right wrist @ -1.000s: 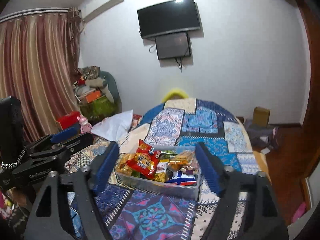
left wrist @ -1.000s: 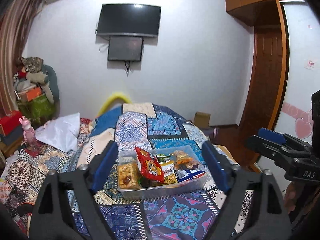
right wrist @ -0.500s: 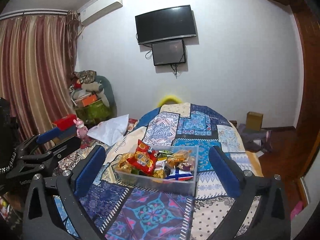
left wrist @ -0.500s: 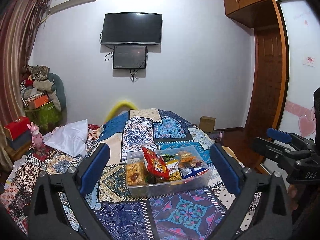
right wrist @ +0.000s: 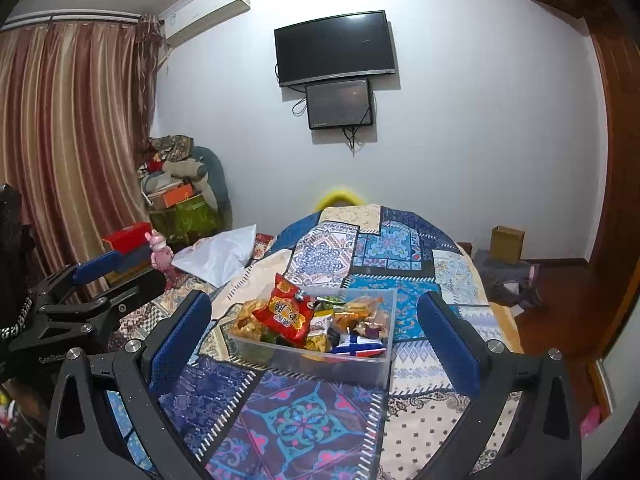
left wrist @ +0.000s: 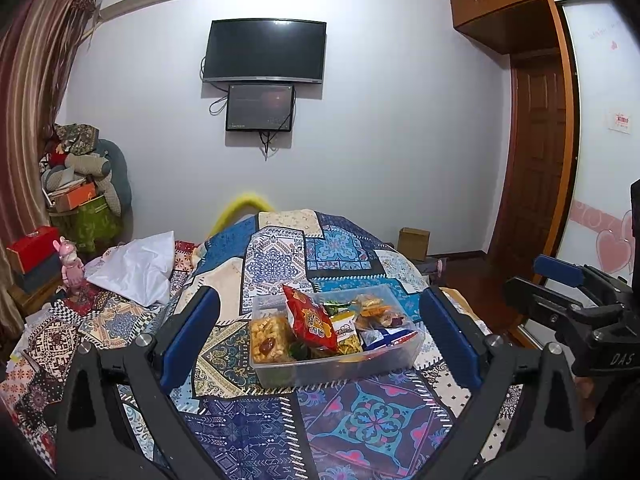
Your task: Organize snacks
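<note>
Snacks fill a clear plastic bin (left wrist: 336,364) on the patchwork bedspread (left wrist: 360,420), near its front edge; the red packet's (left wrist: 310,324) writing is unreadable. Left gripper (left wrist: 320,336) and right gripper (right wrist: 314,336), marked "DAS", gape wide, empty.

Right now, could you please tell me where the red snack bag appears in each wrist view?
Left wrist: red snack bag stands in the clear bin, centre, slightly left.
Right wrist: red snack bag tops the bin's left half.
Shared landmark: wall TV.
</note>
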`<state>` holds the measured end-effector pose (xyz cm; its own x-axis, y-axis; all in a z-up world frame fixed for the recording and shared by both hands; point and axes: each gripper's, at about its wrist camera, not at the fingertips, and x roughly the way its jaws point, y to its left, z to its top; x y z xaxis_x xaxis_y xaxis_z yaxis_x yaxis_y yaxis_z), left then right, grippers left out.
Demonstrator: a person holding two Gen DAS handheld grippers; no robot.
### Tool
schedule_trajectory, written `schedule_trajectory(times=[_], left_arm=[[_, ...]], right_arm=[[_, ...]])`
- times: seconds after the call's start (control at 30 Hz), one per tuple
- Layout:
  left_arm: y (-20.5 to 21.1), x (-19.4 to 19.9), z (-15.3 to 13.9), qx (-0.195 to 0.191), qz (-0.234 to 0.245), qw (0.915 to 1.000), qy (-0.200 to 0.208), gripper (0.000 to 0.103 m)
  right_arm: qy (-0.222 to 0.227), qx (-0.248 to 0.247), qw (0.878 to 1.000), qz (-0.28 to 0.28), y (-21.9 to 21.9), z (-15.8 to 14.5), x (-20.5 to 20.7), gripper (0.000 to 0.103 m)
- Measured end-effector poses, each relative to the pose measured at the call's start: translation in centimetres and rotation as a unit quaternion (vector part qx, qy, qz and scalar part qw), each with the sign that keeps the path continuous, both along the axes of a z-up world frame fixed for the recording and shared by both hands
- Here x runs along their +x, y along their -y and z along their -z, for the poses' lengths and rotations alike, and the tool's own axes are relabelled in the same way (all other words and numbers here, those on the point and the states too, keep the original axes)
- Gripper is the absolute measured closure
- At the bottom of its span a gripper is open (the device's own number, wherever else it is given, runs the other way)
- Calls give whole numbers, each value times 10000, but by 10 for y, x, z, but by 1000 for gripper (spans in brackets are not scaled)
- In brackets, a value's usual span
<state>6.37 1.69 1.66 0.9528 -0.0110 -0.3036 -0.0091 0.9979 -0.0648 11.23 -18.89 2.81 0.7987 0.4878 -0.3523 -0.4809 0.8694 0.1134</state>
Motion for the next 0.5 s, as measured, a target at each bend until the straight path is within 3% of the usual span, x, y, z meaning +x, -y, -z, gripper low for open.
schedule_trajectory(times=[0.5], left_arm=[[4, -2, 0, 9, 59, 10000, -2, 2]], right_arm=[[17, -8, 10000, 17, 0, 1, -2, 0]])
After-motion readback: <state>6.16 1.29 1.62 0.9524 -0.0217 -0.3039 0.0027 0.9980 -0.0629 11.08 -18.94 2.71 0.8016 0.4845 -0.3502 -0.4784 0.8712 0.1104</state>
